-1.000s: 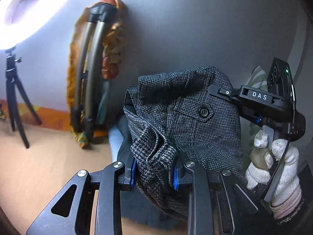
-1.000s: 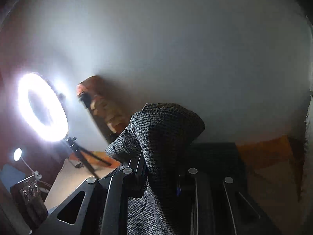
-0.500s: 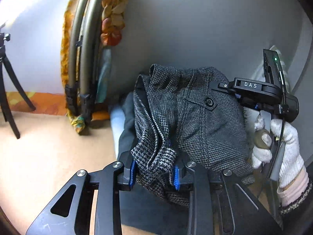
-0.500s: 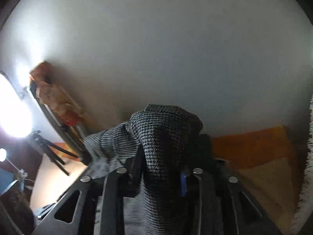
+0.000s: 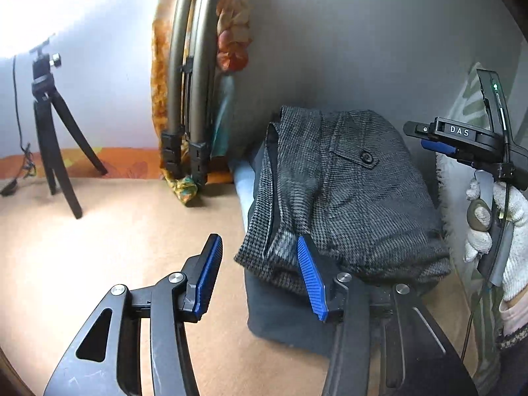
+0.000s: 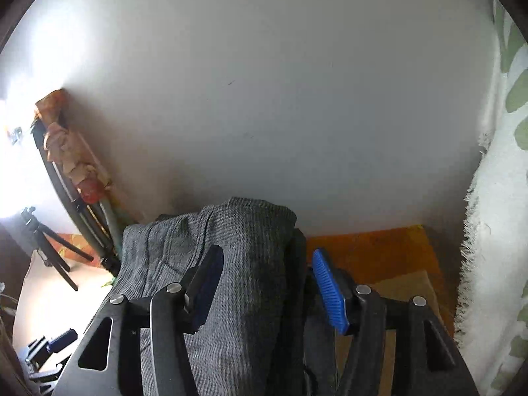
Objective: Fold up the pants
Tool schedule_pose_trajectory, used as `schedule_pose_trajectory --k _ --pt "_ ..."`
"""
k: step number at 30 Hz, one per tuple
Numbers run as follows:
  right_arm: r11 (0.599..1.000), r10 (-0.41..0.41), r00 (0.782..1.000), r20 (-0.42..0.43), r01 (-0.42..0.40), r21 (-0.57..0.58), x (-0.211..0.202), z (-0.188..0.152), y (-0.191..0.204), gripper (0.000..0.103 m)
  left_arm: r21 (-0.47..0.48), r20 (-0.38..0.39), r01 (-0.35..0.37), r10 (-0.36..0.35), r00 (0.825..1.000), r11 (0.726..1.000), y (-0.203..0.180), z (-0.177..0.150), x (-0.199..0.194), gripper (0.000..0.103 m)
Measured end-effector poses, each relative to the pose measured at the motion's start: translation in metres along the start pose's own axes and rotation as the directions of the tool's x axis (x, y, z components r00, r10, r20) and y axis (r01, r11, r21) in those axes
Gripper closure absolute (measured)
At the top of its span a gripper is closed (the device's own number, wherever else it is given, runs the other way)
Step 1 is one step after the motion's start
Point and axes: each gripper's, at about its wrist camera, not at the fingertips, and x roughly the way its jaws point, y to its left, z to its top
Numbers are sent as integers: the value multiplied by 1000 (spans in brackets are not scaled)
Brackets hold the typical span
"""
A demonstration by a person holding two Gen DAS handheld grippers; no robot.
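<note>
Let go since a moment ago: folded grey pants, now lying on a dark stack by the far wall. Left tongs spreading, cloth edge just beside the right pad, nothing pinched. Right tongs spreading too, pants between the pads, unpinched. Tripod far left.

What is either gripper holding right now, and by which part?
Nothing: both the left gripper and right gripper are opening, releasing the folded pants.
</note>
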Motion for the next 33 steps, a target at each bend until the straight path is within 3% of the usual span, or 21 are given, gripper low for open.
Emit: schedule_pose_trajectory --k 10,21,33 --pt "1000 -3 1000 26 3 -18 -38 -18 15 35 16 19 14 -14 1000 1000 -6 -5 -40 57" --pt "999 -24 997 73 26 -34 -93 -47 23 31 94 64 36 -43 997 995 -24 -21 -97 57" --pt "998 -30 993 117 36 -50 -155 -91 39 25 134 108 70 -85 991 989 -37 -46 -154 45"
